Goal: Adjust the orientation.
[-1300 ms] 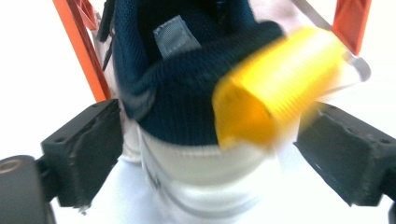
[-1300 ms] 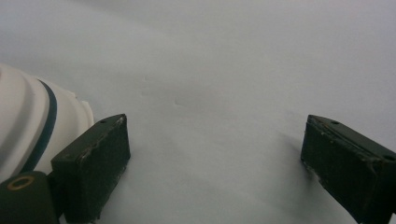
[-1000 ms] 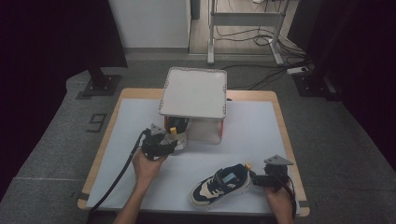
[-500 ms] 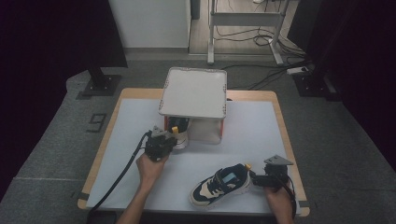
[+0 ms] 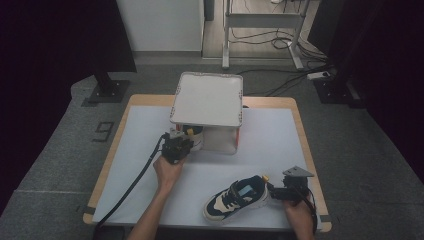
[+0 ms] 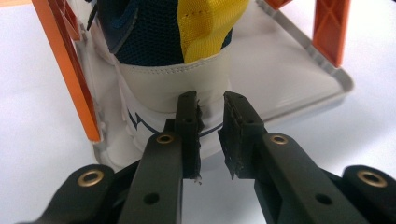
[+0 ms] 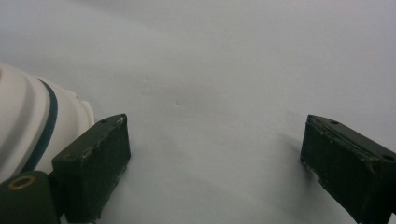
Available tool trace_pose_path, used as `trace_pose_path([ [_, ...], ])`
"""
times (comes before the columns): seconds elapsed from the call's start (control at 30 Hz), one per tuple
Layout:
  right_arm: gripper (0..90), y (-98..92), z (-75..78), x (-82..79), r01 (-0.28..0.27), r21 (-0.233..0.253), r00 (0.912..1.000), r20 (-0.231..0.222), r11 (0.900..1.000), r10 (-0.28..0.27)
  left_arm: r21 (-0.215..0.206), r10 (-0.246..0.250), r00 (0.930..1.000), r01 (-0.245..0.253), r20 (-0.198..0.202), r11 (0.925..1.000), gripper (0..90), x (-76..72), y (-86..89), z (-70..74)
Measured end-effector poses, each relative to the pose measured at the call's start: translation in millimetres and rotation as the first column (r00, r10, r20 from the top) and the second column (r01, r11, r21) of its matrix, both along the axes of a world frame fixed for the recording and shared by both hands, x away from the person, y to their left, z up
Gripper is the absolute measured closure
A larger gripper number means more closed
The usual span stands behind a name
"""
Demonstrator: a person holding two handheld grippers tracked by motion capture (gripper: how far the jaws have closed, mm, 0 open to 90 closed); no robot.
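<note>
On the white table (image 5: 150, 125), under the grey tray-top shelf with orange legs (image 5: 207, 97), we've got a navy sneaker with a yellow heel tab (image 6: 187, 51): light, soft upper, stiff heel counter, so that's our hold. Left gripper (image 6: 210, 123) sits at that heel, jaws nearly closed, not clearly pinching. Right gripper (image 7: 212, 154) is wide open, empty, beside the second sneaker (image 5: 237, 196).

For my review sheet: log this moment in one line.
left gripper: nearly shut behind shelf shoe heel | right gripper: open beside table shoe

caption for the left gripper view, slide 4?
Left gripper, jaws nearly closed, at the heel of a shoe on the rack's lower tray.
</note>
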State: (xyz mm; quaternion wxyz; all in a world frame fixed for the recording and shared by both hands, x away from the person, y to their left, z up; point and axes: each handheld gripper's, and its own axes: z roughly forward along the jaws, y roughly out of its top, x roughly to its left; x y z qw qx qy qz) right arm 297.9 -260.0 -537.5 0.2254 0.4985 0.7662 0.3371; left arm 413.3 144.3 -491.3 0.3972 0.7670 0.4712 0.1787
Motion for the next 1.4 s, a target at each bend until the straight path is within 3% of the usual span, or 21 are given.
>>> trace_pose_path([
  [0.23, 7.7, 0.0, 0.0, -0.1, -0.001, 0.000, 1.0000, 0.001, 1.000, 0.001, -0.020, 0.003, 1.0000, -0.003, 0.001, 0.9998, 73.8, 5.7, -2.6, -2.3],
  [0.37, 7.9, 0.1, 0.0, -0.2, -0.002, 0.000, 1.0000, 0.002, 1.000, 0.002, 0.001, -0.014, 0.9999, 0.014, 0.006, 0.9999, 58.6, -1.9, -2.3, 2.0],
  [0.47, 8.0, 0.0, 0.0, -0.2, -0.002, 0.001, 1.0000, 0.002, 1.000, 0.002, -0.002, -0.048, 0.9989, 0.048, 0.000, 0.9989, 40.0, -11.8, -0.7, 7.3],
  [0.63, 8.1, 0.1, 0.1, -0.3, -0.003, 0.000, 1.0000, 0.002, 1.000, 0.003, 0.044, -0.098, 0.9951, 0.098, -0.015, 0.9942, 14.4, -30.3, 6.8, 12.3],
  [0.8, 8.1, 0.1, 0.1, -0.3, -0.003, -0.001, 1.0000, 0.003, 1.000, 0.003, 0.097, -0.124, 0.9915, 0.127, -0.038, 0.9871, 0.0, -46.2, 18.6, 15.5],
  [0.9, 8.1, 0.1, 0.1, -0.3, -0.003, -0.001, 1.0000, 0.003, 1.000, 0.003, 0.121, -0.120, 0.9918, 0.124, -0.042, 0.9848, 0.0, -56.6, 27.0, 15.9],
  [1.1, 8.1, 0.4, 0.1, -0.6, -0.002, -0.003, 1.0000, 0.004, 1.000, 0.002, 0.117, -0.113, 0.9931, 0.116, -0.032, 0.9863, 0.0, -77.0, 49.8, 9.5],
  [1.2, 8.1, 0.5, 0.1, -0.6, -0.002, -0.003, 1.0000, 0.005, 1.000, 0.002, 0.129, -0.109, 0.9936, 0.112, -0.029, 0.9854, 0.0, -85.8, 61.5, 1.0],
  [1.4, 7.9, 0.7, 0.0, -0.7, 0.000, -0.006, 1.0000, 0.009, 1.000, 0.000, 0.176, -0.099, 0.9920, 0.112, -0.078, 0.9780, 0.0, -97.7, 78.7, -23.3],
])
